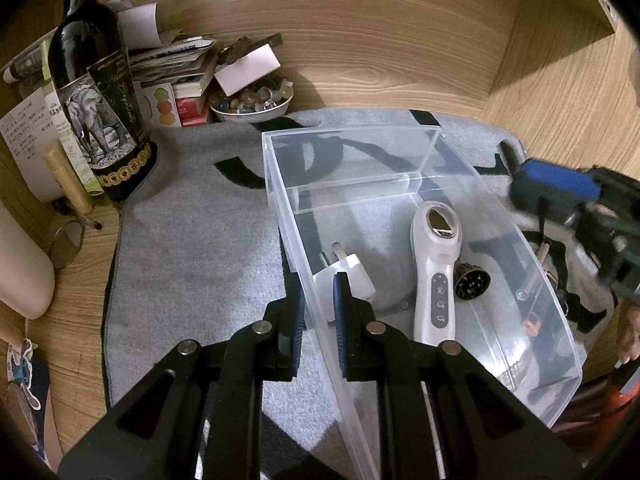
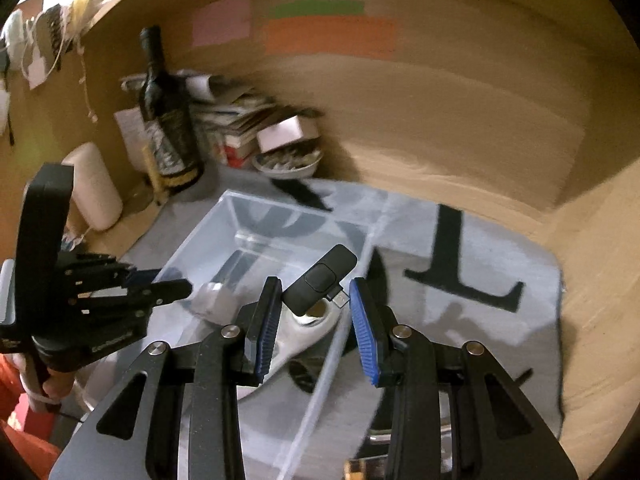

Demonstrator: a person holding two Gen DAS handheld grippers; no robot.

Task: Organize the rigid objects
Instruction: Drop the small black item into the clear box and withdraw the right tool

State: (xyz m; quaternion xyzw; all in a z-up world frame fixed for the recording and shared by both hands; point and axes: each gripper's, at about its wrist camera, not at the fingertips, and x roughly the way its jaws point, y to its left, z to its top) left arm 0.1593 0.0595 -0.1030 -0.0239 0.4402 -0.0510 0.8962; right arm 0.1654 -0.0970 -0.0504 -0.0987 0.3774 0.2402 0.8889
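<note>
Bin (image 1: 400,152) wall sits pinched in your left fingers (image 1: 318,312), so hold it steady while the right fingers (image 2: 314,312), spread wide with the black dongle (image 2: 320,280) loose between them, let it fall inside.

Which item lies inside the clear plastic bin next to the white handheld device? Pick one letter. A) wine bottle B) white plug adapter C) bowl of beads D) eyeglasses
B: the white plug adapter lies on the floor of the clear plastic bin, left of the white handheld device, in the left wrist view.
</note>
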